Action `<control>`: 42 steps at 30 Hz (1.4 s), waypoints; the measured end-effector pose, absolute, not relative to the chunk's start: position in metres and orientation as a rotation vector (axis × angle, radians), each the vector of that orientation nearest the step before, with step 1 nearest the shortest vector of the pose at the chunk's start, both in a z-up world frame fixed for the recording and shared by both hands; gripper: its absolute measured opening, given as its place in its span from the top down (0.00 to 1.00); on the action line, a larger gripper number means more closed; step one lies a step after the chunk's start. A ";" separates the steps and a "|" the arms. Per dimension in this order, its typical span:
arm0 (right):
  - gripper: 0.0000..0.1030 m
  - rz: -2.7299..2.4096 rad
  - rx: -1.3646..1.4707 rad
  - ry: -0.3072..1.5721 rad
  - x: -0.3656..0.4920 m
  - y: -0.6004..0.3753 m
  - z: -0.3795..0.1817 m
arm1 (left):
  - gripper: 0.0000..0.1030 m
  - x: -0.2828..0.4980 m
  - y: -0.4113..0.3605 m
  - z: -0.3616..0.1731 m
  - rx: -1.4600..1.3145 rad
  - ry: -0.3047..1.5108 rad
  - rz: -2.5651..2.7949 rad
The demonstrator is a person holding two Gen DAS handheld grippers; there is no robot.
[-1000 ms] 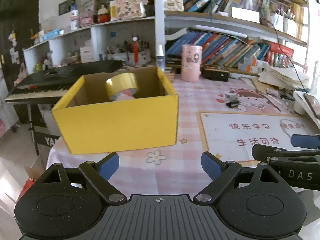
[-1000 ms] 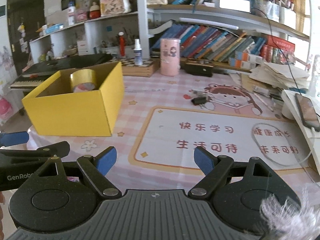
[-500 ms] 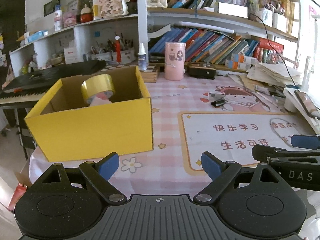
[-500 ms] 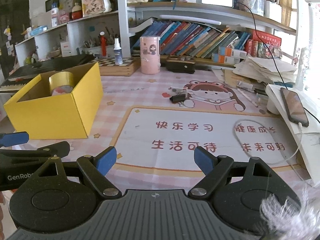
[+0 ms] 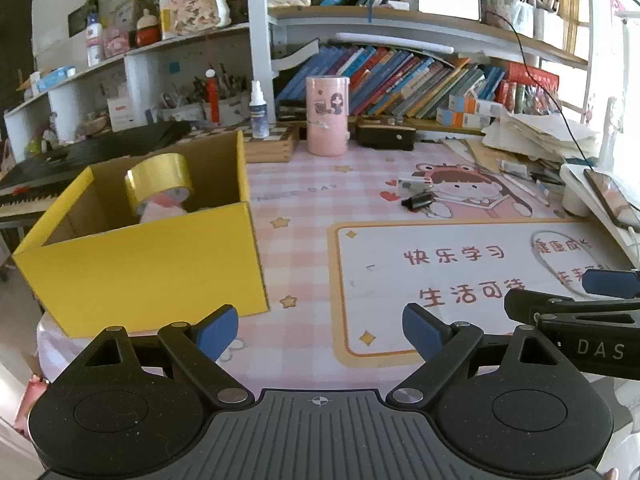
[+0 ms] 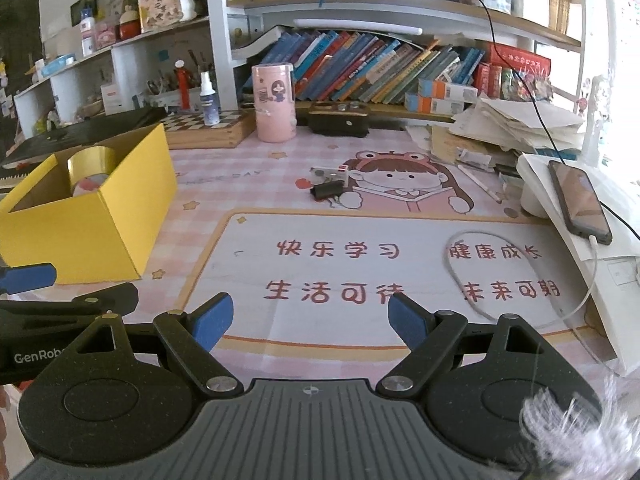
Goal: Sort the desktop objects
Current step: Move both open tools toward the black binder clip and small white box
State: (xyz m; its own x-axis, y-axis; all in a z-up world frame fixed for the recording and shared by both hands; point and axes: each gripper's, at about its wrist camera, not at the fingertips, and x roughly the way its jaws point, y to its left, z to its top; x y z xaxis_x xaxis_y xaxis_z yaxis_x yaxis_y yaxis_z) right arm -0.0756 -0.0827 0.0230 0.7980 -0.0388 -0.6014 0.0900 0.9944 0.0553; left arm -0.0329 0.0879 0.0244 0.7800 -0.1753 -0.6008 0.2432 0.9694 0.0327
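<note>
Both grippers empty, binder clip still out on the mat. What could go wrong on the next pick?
1. The binder clip lies touching a small white item; closing on it may grab or shove both.
2. The right gripper passes near the charging cable looped on the mat; it may snag and tug the phone.
3. The left gripper hovers close by; both reaching may collide.

desk mat (image 6: 400, 320): red print "快乐学习", "生活可待", "健康成长", "未来可期"; faint "NICE DAY" | right gripper (image 5: 580, 312) side: "DAS" | left gripper (image 6: 48, 304) side: "GenRob", cut off
</note>
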 end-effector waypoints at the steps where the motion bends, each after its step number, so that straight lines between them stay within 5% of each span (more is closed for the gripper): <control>1: 0.18 -0.071 0.085 0.644 -0.075 -0.085 0.023 | 0.11 -0.032 0.085 0.024 0.113 0.638 -0.228; 42: 0.18 0.048 0.107 0.681 0.050 -0.216 0.021 | 0.11 0.065 -0.035 0.012 0.066 0.705 -0.083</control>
State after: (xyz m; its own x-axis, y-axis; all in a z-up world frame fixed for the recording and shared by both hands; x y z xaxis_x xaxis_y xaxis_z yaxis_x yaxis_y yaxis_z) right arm 0.0499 -0.2157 0.0207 0.7760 0.0790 -0.6257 -0.0093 0.9934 0.1140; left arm 0.0652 -0.0349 0.0124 0.7582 -0.0542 -0.6497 0.0989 0.9946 0.0324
